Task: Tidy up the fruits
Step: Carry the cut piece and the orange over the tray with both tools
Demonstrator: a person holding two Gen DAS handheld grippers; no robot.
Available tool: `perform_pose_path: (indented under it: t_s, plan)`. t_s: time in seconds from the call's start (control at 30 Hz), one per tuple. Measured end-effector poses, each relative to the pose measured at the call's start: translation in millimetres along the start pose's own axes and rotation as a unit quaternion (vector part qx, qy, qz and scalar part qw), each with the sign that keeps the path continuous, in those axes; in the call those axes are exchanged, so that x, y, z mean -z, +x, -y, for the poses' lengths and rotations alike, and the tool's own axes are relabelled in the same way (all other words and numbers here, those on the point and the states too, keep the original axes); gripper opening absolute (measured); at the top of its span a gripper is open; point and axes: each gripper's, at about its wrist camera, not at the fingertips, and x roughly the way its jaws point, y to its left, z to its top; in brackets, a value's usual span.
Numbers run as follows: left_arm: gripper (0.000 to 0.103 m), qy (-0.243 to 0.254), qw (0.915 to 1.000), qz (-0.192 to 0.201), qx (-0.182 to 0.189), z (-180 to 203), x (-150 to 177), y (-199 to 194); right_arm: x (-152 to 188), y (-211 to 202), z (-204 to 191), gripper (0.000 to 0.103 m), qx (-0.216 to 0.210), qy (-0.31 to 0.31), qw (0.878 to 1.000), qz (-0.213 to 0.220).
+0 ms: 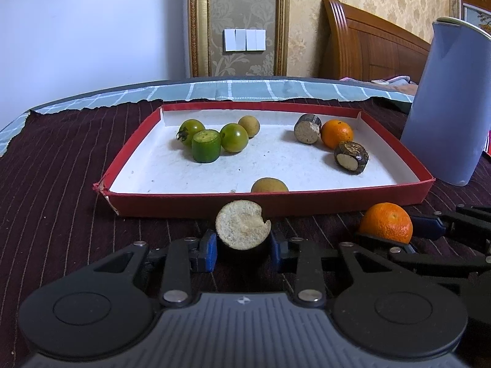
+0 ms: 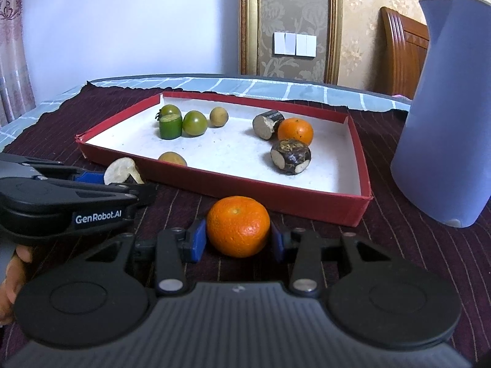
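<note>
My left gripper [image 1: 244,247] is shut on a dark-skinned fruit piece with a pale cut face [image 1: 242,225], just in front of the red tray [image 1: 270,204]. The same piece [image 2: 121,170] shows at the left of the right wrist view, in the left gripper [image 2: 122,181]. My right gripper [image 2: 237,239] is shut on an orange [image 2: 237,225], also seen at the right of the left wrist view as the orange [image 1: 386,222]. Inside the tray lie two green tomatoes [image 1: 233,137], a green cut piece [image 1: 206,145], two tan round fruits [image 1: 249,125], another orange [image 1: 337,133] and two dark cut pieces [image 1: 351,157].
A tall blue-grey jug [image 1: 451,101] stands right of the tray. A dark striped cloth [image 1: 55,168] covers the table, with a checked blue cloth [image 1: 233,89] at its far edge. A hand [image 2: 15,273] shows at the lower left of the right wrist view.
</note>
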Motion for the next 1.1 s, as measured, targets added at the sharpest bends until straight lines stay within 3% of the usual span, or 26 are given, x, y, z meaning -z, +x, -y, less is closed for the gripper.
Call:
perform_pose_path:
  t_s: [0.4, 1.1]
  plan:
    - [0.032, 0.006, 0.9996, 0.023, -0.014, -1, -9, -16, -4, -12, 3, 0.040, 0.002, 0.014, 1.000, 0.019]
    - [0.032, 0.004, 0.9979, 0.043, -0.048, -6, -41, 0, -33, -3, 13, 0.040, 0.014, 0.029, 0.998, 0.059]
